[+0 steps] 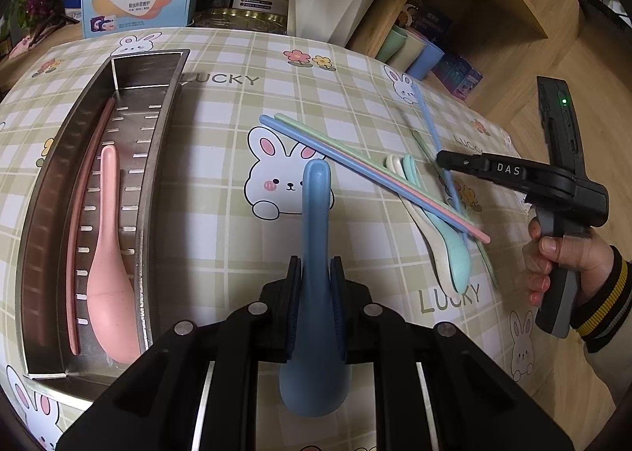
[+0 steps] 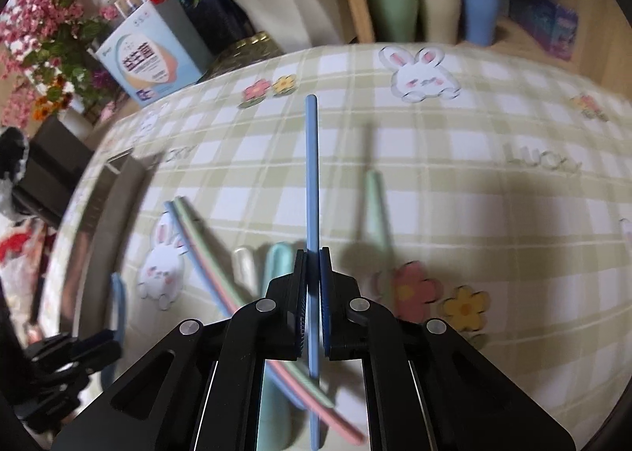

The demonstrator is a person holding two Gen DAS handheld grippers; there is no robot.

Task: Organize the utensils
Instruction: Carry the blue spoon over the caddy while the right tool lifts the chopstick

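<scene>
Currently, the blue spoon point(image 1: 316, 214), rigid and light, is gripped at its neck by the left hand-held gripper point(image 1: 316, 285) above the surface point(image 1: 221, 237); the slender, slippery blue chopstick point(image 2: 311, 174) is pinched mid-shaft by the right hand-held gripper point(image 2: 314, 293).

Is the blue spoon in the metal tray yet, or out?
Out. The blue spoon is clamped in the left hand-held gripper above the tablecloth, beside the metal tray.

Both grippers were matte black, with angular linkage arms and round silver pivot pins — the left gripper point(image 1: 316, 277) and right gripper point(image 2: 314, 273) wore dark blue ribbed pads. The right one carried white "DAS" lettering, a grey handle and a green light; the sleeve point(image 1: 604, 305) had a black cuff striped yellow and grey.
</scene>
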